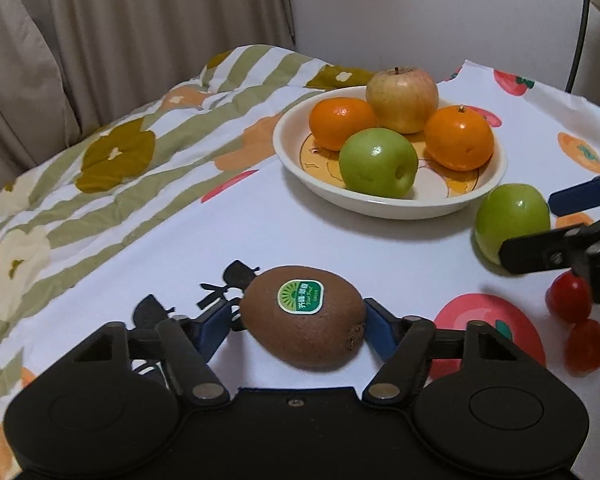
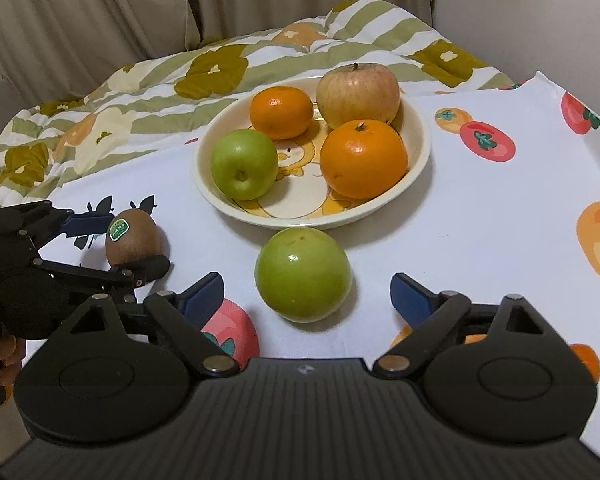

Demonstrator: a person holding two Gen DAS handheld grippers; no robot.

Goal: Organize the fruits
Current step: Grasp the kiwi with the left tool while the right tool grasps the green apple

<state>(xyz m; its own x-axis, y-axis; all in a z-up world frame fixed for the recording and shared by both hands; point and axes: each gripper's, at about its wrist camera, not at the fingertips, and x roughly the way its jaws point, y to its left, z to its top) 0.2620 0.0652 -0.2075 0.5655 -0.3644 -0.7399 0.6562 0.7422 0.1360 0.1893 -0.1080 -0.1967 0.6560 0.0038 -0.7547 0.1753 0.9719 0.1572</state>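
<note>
A brown kiwi (image 1: 304, 320) with a green sticker lies on the white fruit-print cloth. My left gripper (image 1: 302, 312) has a blue pad pressed against each end of it; from the right wrist view the left gripper (image 2: 134, 246) also pinches the kiwi (image 2: 132, 236). A loose green apple (image 2: 302, 276) sits just in front of the cream bowl (image 2: 300, 222). My right gripper (image 2: 306, 284) stands open around the apple, with a gap on both sides. The bowl (image 1: 380, 205) holds two oranges, a green apple and a yellow-red apple.
Two cherry tomatoes (image 1: 570, 296) lie on the cloth right of the kiwi, below the right gripper (image 1: 528, 228). A striped floral quilt (image 1: 112, 152) is bunched at the far left. Curtains and a wall stand behind. A hand (image 2: 4, 356) holds the left gripper.
</note>
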